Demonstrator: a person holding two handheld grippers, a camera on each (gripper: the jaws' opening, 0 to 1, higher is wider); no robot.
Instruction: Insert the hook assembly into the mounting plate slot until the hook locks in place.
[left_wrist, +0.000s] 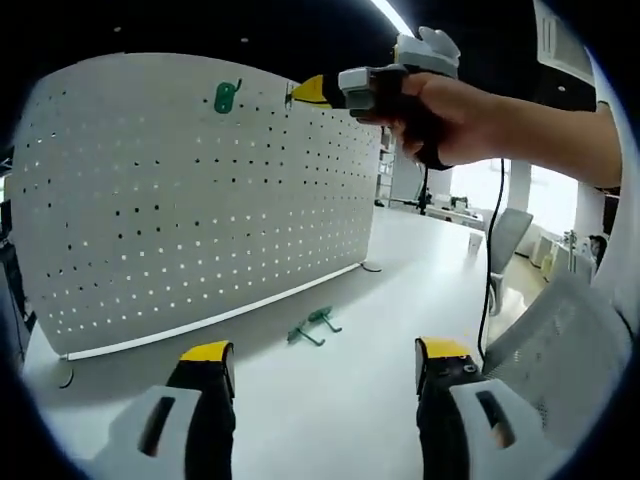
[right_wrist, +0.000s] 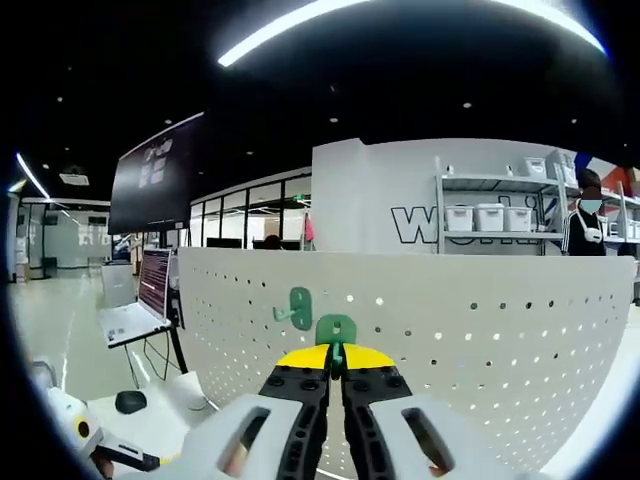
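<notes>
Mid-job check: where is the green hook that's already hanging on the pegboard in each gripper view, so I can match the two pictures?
Left gripper view: the mounted green hook sits near the pegboard's top edge, upper left, left of the right hand-held gripper.
Right gripper view: it sits just up-left of the second green hook pinched in the shut jaws.
Shared landmark: the white pegboard.

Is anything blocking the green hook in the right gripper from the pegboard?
Nothing visible does. The right gripper holds a green hook right at the pegboard near its top edge; the mounted hook sits just beside it, not in the way.
</notes>
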